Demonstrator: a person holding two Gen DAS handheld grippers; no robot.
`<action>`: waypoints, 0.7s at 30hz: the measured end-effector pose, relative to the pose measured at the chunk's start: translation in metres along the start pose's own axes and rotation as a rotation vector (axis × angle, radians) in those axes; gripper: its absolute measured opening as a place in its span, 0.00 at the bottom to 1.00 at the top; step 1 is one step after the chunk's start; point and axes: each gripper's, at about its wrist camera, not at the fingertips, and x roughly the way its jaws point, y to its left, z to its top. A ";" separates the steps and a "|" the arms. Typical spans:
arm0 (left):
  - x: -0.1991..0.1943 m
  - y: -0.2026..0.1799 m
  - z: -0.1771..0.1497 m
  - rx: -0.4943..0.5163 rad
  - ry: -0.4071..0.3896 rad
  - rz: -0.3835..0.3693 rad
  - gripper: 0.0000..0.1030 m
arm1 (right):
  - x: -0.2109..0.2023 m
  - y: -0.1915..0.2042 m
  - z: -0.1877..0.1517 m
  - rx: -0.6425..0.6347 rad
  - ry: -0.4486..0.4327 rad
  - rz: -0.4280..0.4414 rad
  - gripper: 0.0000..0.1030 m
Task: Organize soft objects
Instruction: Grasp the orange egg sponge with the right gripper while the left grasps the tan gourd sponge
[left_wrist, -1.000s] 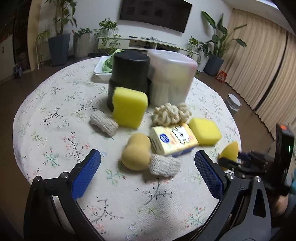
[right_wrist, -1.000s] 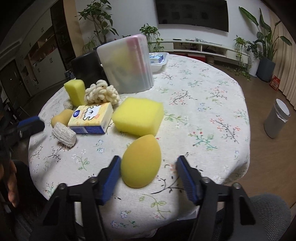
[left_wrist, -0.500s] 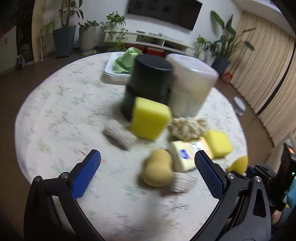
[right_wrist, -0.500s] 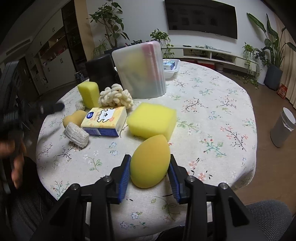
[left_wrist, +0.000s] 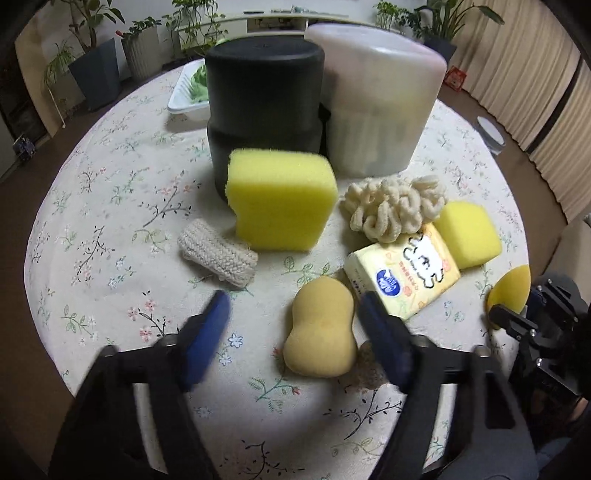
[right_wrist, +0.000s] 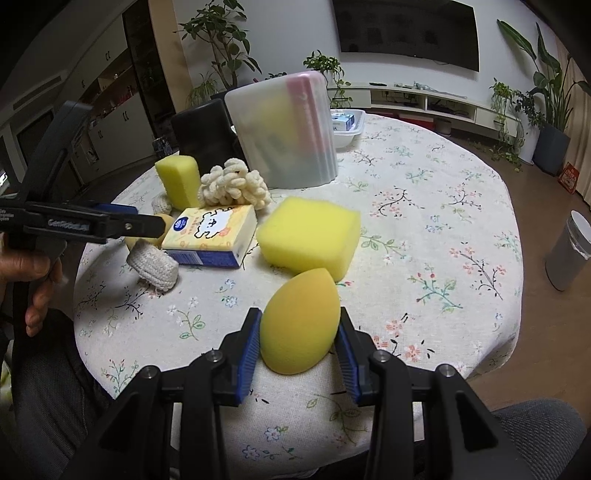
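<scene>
Right tongs (right_wrist: 299, 345) pinch the egg sponge (right_wrist: 300, 321); squeeze softly. Left tongs (left_wrist: 295, 325) gape wide around the peanut sponge (left_wrist: 320, 327).

You've got a round tabletop (right_wrist: 424, 206) in a floral cloth, living room behind it. Way past your fingers a dark TV (right_wrist: 406, 31) hangs on the white wall over a low white shelf unit (right_wrist: 436, 103). Potted plants (right_wrist: 546, 110) everywhere, beige curtains (left_wrist: 546, 85) off right, brown floor (right_wrist: 554, 206), small bin (right_wrist: 569, 251).

Both wrist views low over table (left_wrist: 110, 229) (near), sharing sponge cluster.
</scene>
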 end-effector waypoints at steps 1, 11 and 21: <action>0.001 -0.001 0.000 0.001 0.006 -0.004 0.63 | 0.000 0.000 0.000 0.001 0.001 0.002 0.41; 0.018 -0.012 0.001 0.057 0.107 0.012 0.63 | 0.002 -0.001 0.001 0.008 0.002 0.013 0.41; 0.007 -0.014 -0.011 0.022 0.040 0.002 0.30 | 0.003 0.001 0.002 0.005 0.003 0.015 0.41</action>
